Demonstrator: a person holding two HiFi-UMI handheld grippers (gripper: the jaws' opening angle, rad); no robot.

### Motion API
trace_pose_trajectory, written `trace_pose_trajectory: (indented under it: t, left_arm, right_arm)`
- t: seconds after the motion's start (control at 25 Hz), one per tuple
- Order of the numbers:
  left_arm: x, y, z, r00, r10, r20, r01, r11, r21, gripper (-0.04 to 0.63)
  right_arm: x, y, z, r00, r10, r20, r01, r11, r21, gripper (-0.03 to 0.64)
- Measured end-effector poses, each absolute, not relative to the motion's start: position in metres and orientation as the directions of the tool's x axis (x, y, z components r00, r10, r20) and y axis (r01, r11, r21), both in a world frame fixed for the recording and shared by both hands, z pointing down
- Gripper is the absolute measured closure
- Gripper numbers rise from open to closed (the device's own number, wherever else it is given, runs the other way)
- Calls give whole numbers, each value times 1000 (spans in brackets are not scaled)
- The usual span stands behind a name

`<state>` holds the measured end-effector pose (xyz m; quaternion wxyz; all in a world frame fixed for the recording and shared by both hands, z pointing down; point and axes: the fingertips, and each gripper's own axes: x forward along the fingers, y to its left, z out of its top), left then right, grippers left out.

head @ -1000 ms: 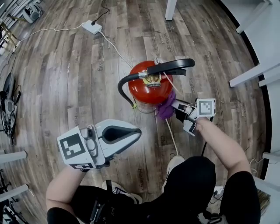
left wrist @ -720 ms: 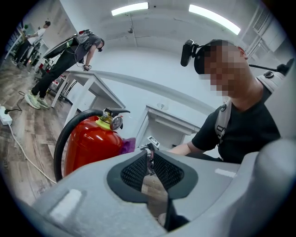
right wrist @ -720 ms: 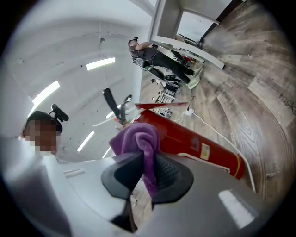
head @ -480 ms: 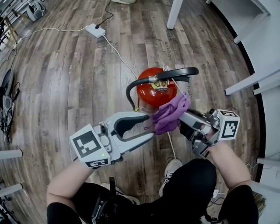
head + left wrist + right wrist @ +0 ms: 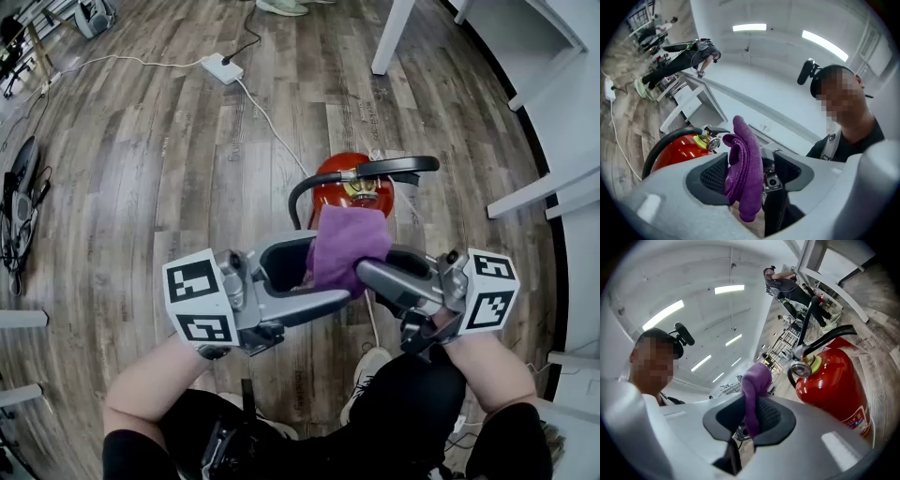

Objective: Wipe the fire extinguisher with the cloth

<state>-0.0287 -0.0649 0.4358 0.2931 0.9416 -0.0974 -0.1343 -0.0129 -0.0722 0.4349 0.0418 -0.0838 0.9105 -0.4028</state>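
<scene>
Cloth (image 5: 347,246), purple and bunched, was pinched in the right gripper (image 5: 367,274), whose jaws were closed narrowly on a fold of it. Opposite, from nine o'clock, the left gripper (image 5: 328,274) presented jaws that had just been opening to their widest. The cloth hung between them, close to one pad and clamped by neither. Judged purpose: the cloth was held up between both tools to be passed across or regripped before wiping. The fire extinguisher (image 5: 330,192) stood upright on the wooden floor (image 5: 187,187) at twelve o'clock, just beyond the cloth and apparently clear of it. Wiping did not appear to be under way.
</scene>
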Motion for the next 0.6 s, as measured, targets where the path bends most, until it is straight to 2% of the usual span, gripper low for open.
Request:
trace_pose_trajectory:
  t: [0.04, 0.08, 0.12, 0.28, 0.36, 0.48, 0.6]
  left_arm:
    - [-31, -63, 435, 947, -246, -208, -75, -798, 598, 342]
    - [-34, -61, 434, 948, -229, -219, -51, -792, 609, 483]
    - [-35, -59, 433, 951, -214, -226, -32, -790, 612, 522]
    - [-37, -57, 424, 957, -188, -220, -30, -822, 569, 531]
    - [-47, -63, 416, 957, -206, -202, -70, -846, 529, 532]
    - [-78, -87, 405, 951, -291, -108, -213, -865, 454, 532]
    - [-107, -118, 408, 922, -382, 66, -378, -847, 375, 532]
  right_arm:
    - [-15, -70, 434, -984, -181, 1, -123, 667, -734, 560]
    - [-17, -67, 433, -985, -175, 5, -123, 672, -731, 560]
    - [-18, -65, 432, -986, -169, 6, -120, 674, -729, 558]
    - [-19, -62, 426, -984, -177, 9, -128, 671, -731, 548]
    - [-16, -64, 422, -974, -224, 40, -184, 669, -720, 523]
    - [-5, -63, 405, -942, -330, 55, -276, 672, -687, 514]
    - [-3, -47, 383, -941, -337, -21, -241, 714, -657, 528]
